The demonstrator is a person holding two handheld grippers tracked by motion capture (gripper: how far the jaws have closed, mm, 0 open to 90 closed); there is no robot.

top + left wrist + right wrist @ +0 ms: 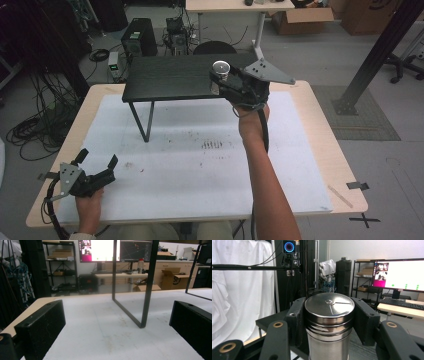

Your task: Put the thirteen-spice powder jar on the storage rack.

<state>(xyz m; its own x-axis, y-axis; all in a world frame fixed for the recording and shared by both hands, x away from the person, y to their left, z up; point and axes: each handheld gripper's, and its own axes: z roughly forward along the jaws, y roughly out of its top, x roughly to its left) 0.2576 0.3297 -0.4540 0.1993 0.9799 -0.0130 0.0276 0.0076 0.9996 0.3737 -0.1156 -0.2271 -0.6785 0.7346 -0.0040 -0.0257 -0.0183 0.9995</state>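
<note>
Gripping the steel shaker (329, 325) just below its lid, right hand-held gripper (223, 80) has both pads pressed on the shaker's sides; shaker upright, lid up. In the high view the shaker (220, 69) sits over the right end of the small black stand (170, 77), near its front edge; can't tell if its base touches the stand top. The stand rests on the white mat (190, 165) covering the desk (327, 145), toward the far side. Left hand-held gripper (97, 162) sits well clear of the stand, near the mat's front-left corner, jaws spread wide with nothing between them, low over the mat, facing the stand's leg (140, 315).
</note>
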